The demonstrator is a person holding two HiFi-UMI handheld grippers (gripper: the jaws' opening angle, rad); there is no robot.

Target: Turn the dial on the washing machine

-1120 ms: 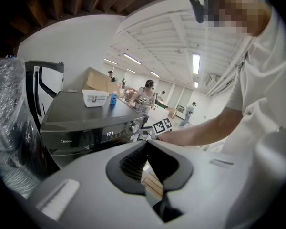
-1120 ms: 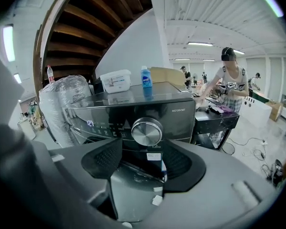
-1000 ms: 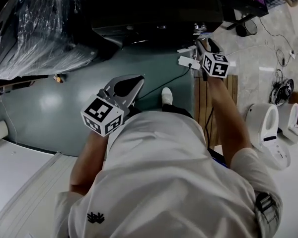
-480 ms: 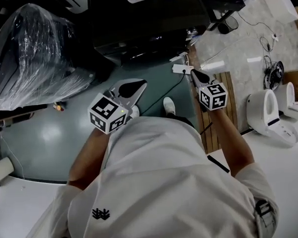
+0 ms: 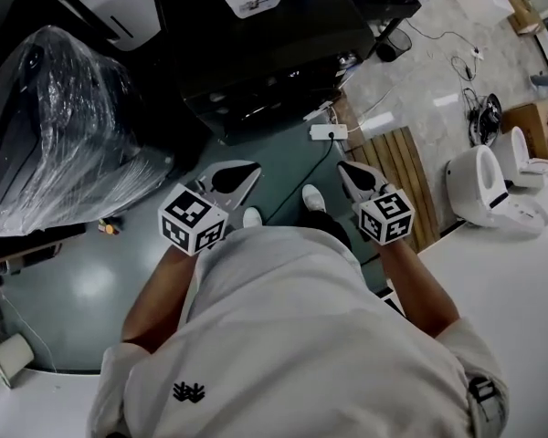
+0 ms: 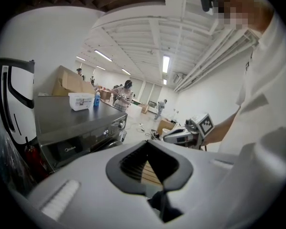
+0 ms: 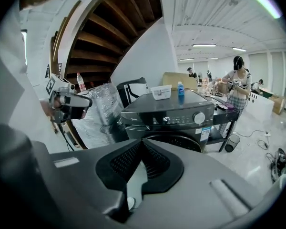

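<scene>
dial (image 7: pixel 199 118) markings too small, door (image 7: pixel 178 141) half hidden

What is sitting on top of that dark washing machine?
On the washing machine's flat top stand a pale plastic tub and, beside it, a small blue bottle. What the tub holds cannot be made out.

Right there, the washing machine (image 7: pixel 167 116) shows a dark, smooth casing with a satin sheen, and its dial (image 7: pixel 199 118) gleams like polished silver metal. Beside it, the wrapped appliance (image 5: pixel 64 126) sits under crinkled, glossy clear plastic film, the green floor (image 5: pixel 91 272) is smooth and shiny, and the slatted mat (image 5: pixel 406 167) looks like bare wood. Up close, the right gripper (image 7: pixel 142 141) is matt grey plastic with black ribbed pads (image 7: pixel 126 163), and the shirt (image 5: pixel 301 336) is soft white cloth.
</scene>
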